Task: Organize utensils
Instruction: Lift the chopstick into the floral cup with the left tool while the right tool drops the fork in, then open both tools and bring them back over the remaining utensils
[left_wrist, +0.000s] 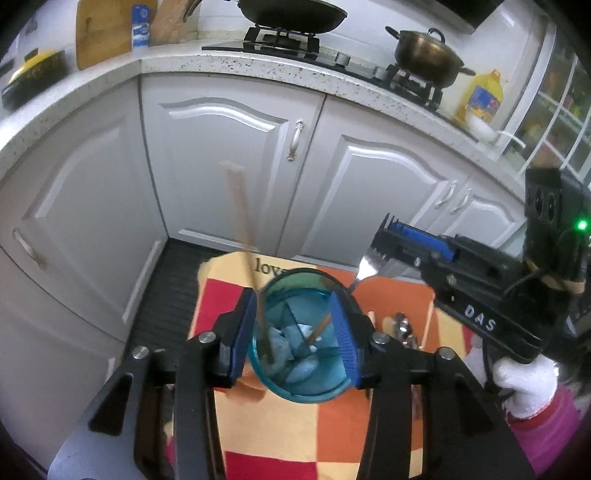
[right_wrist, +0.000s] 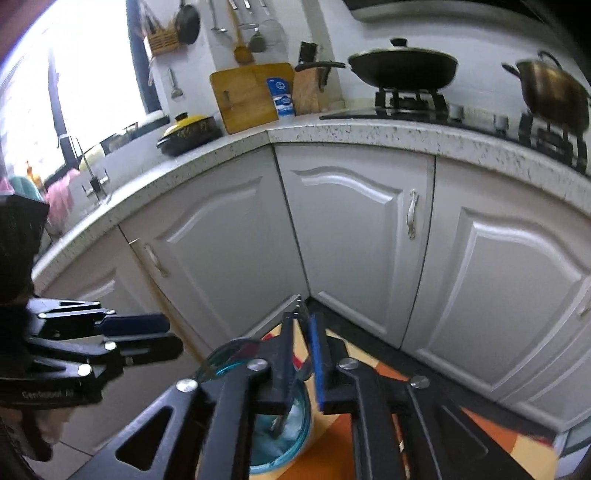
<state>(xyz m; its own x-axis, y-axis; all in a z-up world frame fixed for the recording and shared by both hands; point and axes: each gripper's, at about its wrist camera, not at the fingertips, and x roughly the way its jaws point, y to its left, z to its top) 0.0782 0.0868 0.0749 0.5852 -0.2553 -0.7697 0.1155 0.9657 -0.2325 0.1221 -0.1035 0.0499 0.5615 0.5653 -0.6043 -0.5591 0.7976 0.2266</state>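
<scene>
Cloth (left_wrist: 266, 406) reads "love"; right claw (left_wrist: 388, 236) marked "DAS" — left claw (right_wrist: 147, 332) "Centaopot AI".

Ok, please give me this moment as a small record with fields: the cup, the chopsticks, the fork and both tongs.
cup: blue glass cup, upright on the checked cloth
chopsticks: chopsticks blurred, lower ends inside the cup, tops leaning away
fork: fork tines up, handle slanting down to the cup rim
left tongs: left tongs open, over the cup, chopsticks between them
right tongs: right tongs with the fork at their tips; grip unclear
also on cloth: metal utensils right of the cup
</scene>
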